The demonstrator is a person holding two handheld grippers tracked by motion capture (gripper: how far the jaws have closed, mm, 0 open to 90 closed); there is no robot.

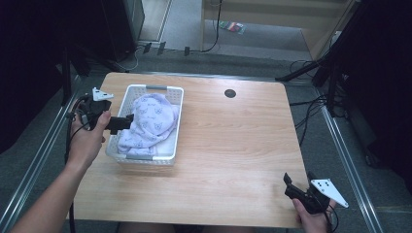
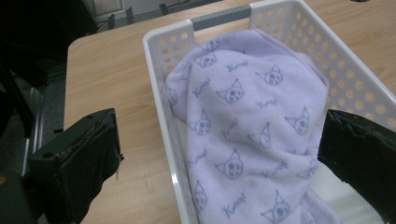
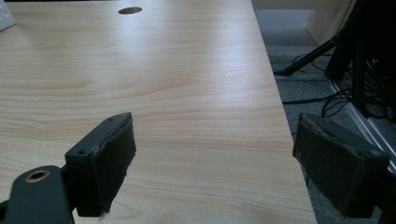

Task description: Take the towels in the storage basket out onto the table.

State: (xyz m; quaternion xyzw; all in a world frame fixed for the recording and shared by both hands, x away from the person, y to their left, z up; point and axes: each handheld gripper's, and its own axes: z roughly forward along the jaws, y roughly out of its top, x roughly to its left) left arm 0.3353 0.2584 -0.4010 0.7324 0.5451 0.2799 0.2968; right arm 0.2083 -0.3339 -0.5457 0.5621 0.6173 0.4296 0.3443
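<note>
Black padded jaws of the left gripper stood wide apart at the bottom of the left gripper view, one pad outside the near wall of the white perforated basket, the other over its inside on the far side of the lilac towel. Nothing was clamped between them. Towel: printed with small cat-face motifs and script lettering, bunched into a mound that filled most of the basket and rose above its rim. Basket had a grey handle at its far end.

High view: basket sat on the left half of the wooden surface, long axis running away from the person; towel inside it. Left gripper was held at the basket's left wall, just touching or just beside the towel; contact could not be resolved. Left hand gripped its body.

Right gripper hovered near the front right corner of the surface, well apart from the basket, held by the right hand. Right gripper view: jaws apart with bare wood between the pads, one pad past the surface's right edge. A round dark grommet hole lay near the far edge.
</note>
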